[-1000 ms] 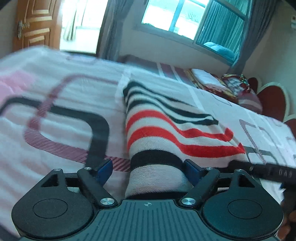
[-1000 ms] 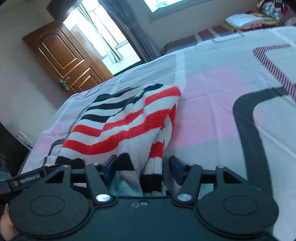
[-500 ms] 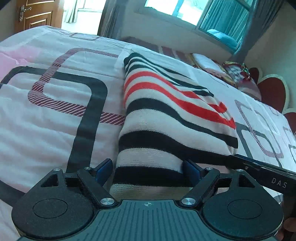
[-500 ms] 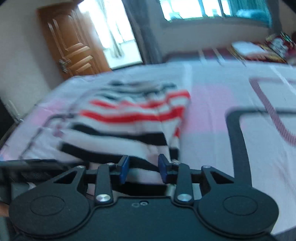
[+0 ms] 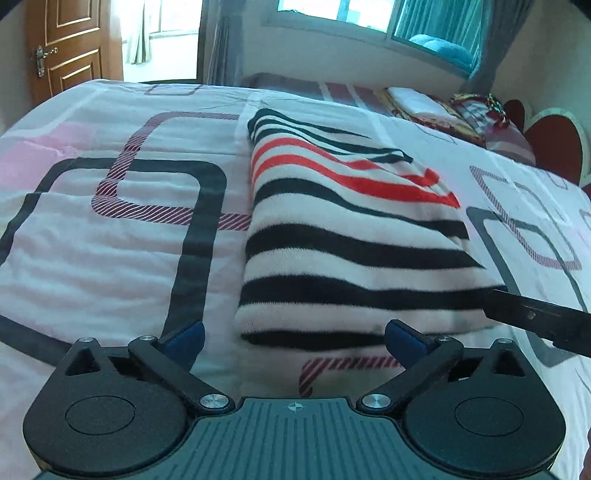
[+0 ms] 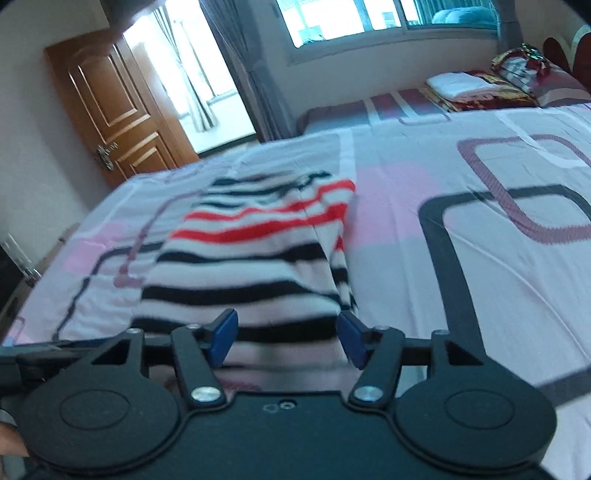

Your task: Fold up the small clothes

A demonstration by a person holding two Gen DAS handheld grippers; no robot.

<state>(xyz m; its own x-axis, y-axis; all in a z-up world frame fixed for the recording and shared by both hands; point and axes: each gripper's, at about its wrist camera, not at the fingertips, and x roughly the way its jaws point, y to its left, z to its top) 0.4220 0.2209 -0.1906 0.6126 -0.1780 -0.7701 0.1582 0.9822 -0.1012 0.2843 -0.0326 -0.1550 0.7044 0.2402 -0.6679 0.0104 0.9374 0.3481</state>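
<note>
On the bedspread [image 5: 110, 258], folded striped sweater [image 5: 343, 240] before both spread, empty tools; no legible writing.

We see a sweater [image 5: 347, 236] with black, white and red stripes on a pink and white bedsheet [image 5: 92, 258] with black lines.

A home bedroom: patterned bed [image 5: 110, 258], wooden door [image 6: 110, 107], curtained window [image 6: 351, 18], folded bedding [image 6: 465, 86].
</note>
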